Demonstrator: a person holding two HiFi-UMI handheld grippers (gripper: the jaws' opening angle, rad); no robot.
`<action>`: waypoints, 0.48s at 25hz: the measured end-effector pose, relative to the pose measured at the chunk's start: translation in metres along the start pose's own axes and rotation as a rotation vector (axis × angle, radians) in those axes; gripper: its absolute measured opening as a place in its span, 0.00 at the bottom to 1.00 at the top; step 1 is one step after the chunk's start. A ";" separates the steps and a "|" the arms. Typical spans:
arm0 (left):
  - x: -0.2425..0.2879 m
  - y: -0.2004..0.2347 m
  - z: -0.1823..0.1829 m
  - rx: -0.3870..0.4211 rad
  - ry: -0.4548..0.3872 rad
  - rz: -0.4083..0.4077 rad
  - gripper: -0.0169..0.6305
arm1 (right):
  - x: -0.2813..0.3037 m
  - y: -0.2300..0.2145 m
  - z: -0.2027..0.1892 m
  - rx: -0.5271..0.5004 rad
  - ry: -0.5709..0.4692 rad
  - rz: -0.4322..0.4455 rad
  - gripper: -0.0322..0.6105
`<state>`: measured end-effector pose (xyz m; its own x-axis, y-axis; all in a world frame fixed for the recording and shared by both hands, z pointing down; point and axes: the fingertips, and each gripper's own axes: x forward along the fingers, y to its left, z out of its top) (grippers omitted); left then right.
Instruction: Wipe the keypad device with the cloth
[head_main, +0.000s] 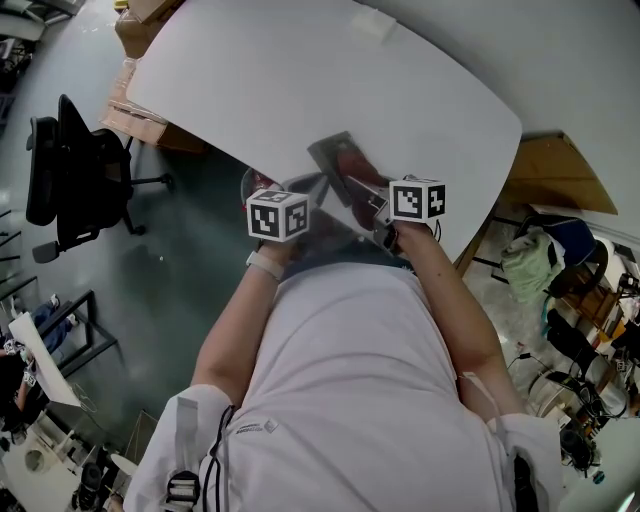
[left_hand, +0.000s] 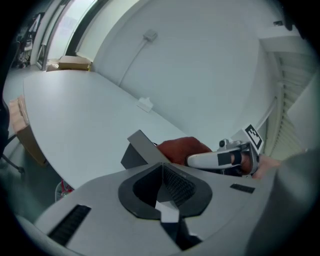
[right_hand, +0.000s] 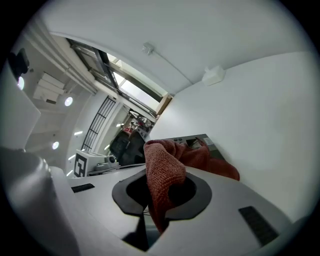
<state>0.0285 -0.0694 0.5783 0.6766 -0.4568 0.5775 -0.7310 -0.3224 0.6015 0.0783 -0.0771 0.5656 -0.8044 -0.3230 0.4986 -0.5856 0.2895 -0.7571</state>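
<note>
The grey keypad device (head_main: 335, 155) sits at the near edge of the white table (head_main: 300, 70). A red cloth (head_main: 358, 170) lies bunched on it. My right gripper (right_hand: 157, 200) is shut on the cloth (right_hand: 165, 170), which drapes forward onto the device (right_hand: 192, 141). In the left gripper view the device (left_hand: 142, 145) runs as a tilted grey slab into my left gripper (left_hand: 167, 192), whose jaws look closed on its near corner. Behind it sit the cloth (left_hand: 182, 148) and the right gripper (left_hand: 225, 159). In the head view the left gripper (head_main: 310, 195) and right gripper (head_main: 375, 200) flank the device.
A black office chair (head_main: 70, 180) stands on the floor at the left, and cardboard boxes (head_main: 135, 110) lie under the table's left end. A small white box (left_hand: 145, 104) with a cable sits further back on the table. Bags and cluttered gear (head_main: 560, 260) fill the right side.
</note>
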 end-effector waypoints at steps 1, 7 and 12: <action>0.000 -0.005 -0.002 0.009 0.011 -0.018 0.05 | -0.001 0.005 -0.002 0.002 0.010 0.018 0.14; 0.007 -0.024 -0.019 0.040 0.076 -0.065 0.05 | 0.000 0.017 -0.014 0.017 0.051 0.063 0.14; 0.009 -0.022 -0.019 0.022 0.064 -0.071 0.05 | 0.001 0.005 -0.010 0.054 0.001 0.045 0.14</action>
<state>0.0520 -0.0505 0.5806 0.7305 -0.3786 0.5683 -0.6823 -0.3705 0.6302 0.0731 -0.0667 0.5664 -0.8297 -0.3100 0.4642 -0.5429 0.2549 -0.8002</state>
